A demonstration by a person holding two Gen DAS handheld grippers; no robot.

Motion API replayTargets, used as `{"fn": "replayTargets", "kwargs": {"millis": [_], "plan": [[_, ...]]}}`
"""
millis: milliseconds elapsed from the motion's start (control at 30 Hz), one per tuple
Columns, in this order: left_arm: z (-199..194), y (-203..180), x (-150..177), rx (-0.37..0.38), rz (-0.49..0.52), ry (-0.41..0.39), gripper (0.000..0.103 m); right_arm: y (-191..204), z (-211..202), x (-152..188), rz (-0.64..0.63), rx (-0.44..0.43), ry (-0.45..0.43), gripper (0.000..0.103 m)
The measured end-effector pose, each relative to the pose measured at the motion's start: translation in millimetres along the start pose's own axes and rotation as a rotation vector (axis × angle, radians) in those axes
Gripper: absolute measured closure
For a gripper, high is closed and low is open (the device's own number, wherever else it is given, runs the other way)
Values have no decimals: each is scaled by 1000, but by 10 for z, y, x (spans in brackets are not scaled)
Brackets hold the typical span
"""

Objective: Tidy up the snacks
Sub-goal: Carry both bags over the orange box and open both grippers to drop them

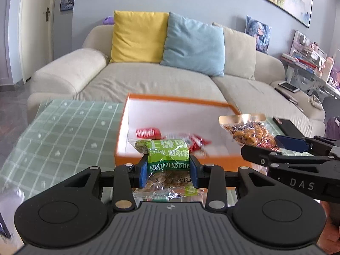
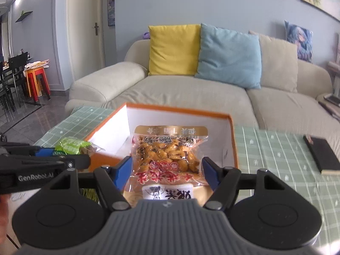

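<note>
Green-check table: left hand-held gripper clamps raisin pack.

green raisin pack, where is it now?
The green raisin pack is clamped in the left gripper, at the orange box's near edge.

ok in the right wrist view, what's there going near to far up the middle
clear packet of orange-brown snacks between the right gripper fingers → orange cardboard box with white inside → beige fabric sofa → light blue cushion → grey-blue wall
</note>
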State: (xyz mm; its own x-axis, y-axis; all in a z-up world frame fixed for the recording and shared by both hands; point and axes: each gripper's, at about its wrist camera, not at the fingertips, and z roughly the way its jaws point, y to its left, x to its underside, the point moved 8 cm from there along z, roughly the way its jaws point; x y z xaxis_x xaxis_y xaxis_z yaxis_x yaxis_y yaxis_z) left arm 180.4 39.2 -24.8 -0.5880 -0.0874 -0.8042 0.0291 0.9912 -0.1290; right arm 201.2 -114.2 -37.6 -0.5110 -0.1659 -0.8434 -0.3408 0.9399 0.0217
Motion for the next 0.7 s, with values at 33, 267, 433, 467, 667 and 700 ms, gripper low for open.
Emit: {"fn": "replayTargets", "kwargs": {"millis": [33, 267, 433, 467, 667, 700], "plan": [[23, -1, -67, -1, 1, -5, 61, -8, 36, -77, -2, -5, -1, 34], [343, 2, -435, 17, 17, 15, 61, -78, 343, -479, -64, 2, -10, 34], [733, 33, -490, 15, 7, 115, 61, -238, 662, -587, -99, 31, 51, 34], [825, 34, -478, 6, 6, 149, 61, -280, 735, -587, -100, 41, 73, 34], [1226, 27, -386, -9, 17, 282, 61, -525, 1275, -453, -84, 64, 284, 34], [1278, 30, -366, -11, 19, 299, 61, -541, 1354, -419, -93, 64, 312, 34]]}}
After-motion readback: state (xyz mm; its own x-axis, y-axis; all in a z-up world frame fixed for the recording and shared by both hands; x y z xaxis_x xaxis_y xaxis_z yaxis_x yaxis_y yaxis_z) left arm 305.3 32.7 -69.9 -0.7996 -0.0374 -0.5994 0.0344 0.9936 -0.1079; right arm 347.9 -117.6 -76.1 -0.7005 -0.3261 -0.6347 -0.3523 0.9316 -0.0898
